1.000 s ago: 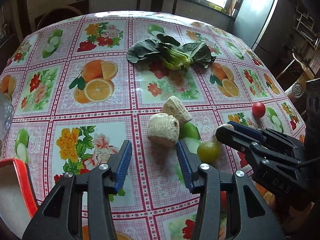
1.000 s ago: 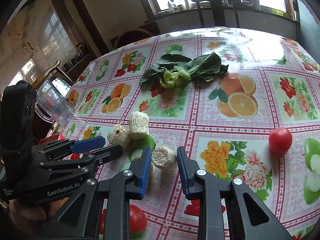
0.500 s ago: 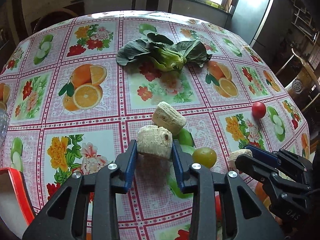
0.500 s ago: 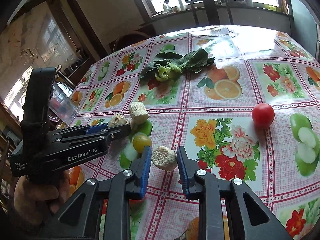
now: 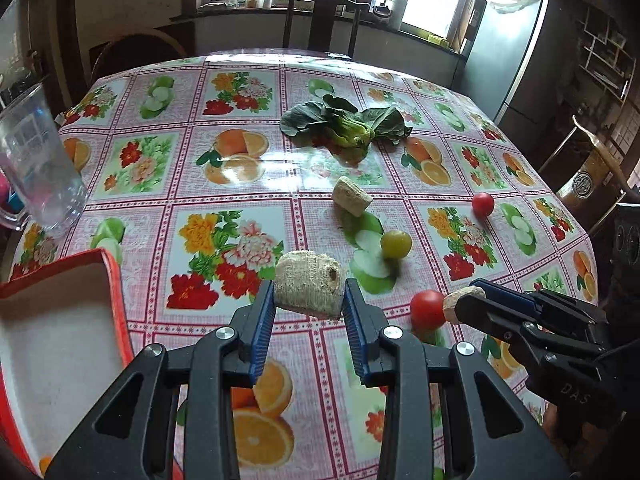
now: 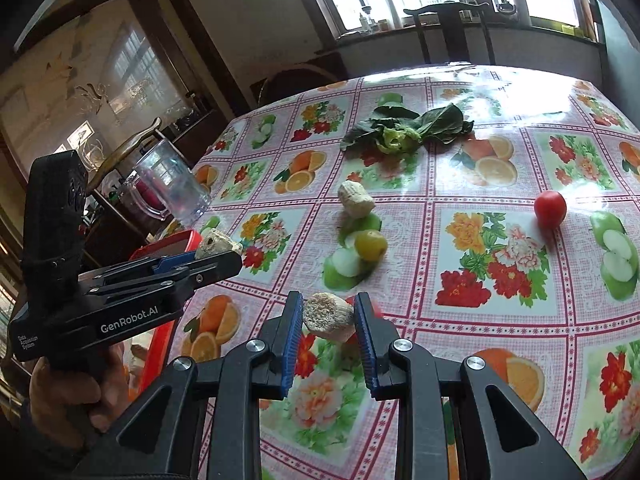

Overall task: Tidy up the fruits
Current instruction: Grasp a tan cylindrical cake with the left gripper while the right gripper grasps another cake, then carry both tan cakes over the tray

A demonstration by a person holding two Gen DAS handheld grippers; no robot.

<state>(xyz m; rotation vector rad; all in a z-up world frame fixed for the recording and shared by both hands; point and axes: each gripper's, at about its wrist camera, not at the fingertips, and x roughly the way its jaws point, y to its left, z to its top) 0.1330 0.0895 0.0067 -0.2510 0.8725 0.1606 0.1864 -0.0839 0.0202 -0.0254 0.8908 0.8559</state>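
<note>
Left gripper [image 5: 308, 300] — seen from its own wrist camera with both blue pads pressed against the sides of a pale, rough corn-cob piece [image 5: 309, 289], which is held clear above the tablecloth [image 5: 248, 120]. The jaws have just been closing, with this piece between them. To the lower left, the red-rimmed box [image 5: 114, 280] is shown with its pale interior facing up, near the gripper.

Right gripper [image 6: 325, 320] — clenched on a second, smaller cob piece [image 6: 328, 316], which is gripped between the blue pads and raised off the table. In the left wrist view this gripper is seen at the lower right, its load just beside a red tomato [image 5: 427, 309] on the cloth.

Items left on the table: a third cob piece [image 6: 356, 199] lying on its side near the middle; a yellow-green round fruit [image 6: 371, 245] just in front of it; a second red tomato [image 6: 550, 209] well apart to the right; a leafy green vegetable [image 6: 404, 130] farther back. A clear plastic jug [image 6: 172, 186] is seen standing at the table's left edge, beyond the box. The hand [image 6: 76, 388] holding the left gripper's handle is visible at the lower left of the right wrist view.
</note>
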